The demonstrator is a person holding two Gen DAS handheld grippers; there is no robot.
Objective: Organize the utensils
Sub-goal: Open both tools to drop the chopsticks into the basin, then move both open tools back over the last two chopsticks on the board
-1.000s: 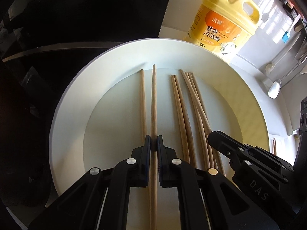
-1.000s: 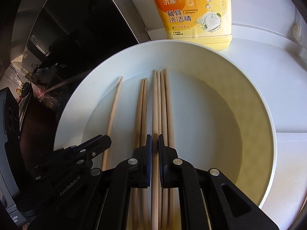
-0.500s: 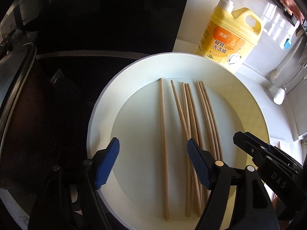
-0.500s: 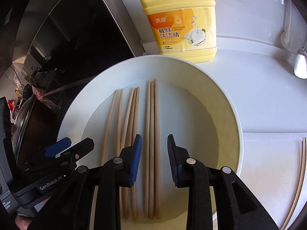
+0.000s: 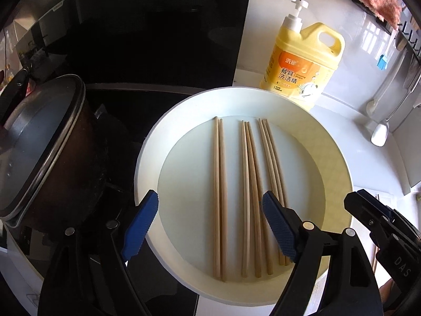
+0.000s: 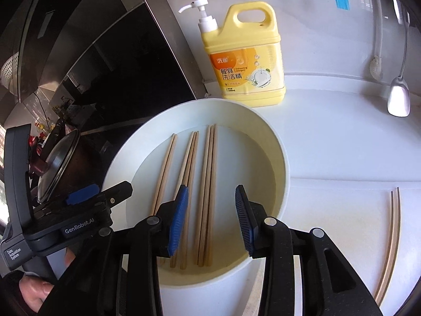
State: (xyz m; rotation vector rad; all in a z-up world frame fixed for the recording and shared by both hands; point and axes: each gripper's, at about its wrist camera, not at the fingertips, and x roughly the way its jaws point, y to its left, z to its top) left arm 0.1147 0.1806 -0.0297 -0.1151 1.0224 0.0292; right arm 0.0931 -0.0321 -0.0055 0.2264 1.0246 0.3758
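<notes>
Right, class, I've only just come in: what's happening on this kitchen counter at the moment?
A person is sorting wooden chopsticks with a handheld gripper in each hand. The chopsticks lie side by side in a round white plate, in three loose bunches. Both the left gripper and the right gripper hang above the plate with their jaws opening and nothing between them. Two more chopsticks lie on the white counter to the right. A yellow detergent bottle with a white pump stands behind the plate.

Left hand-held gripper [image 5: 210, 226] and right hand-held gripper [image 6: 211, 221] — both angled down, jaws opening, empty.
</notes>
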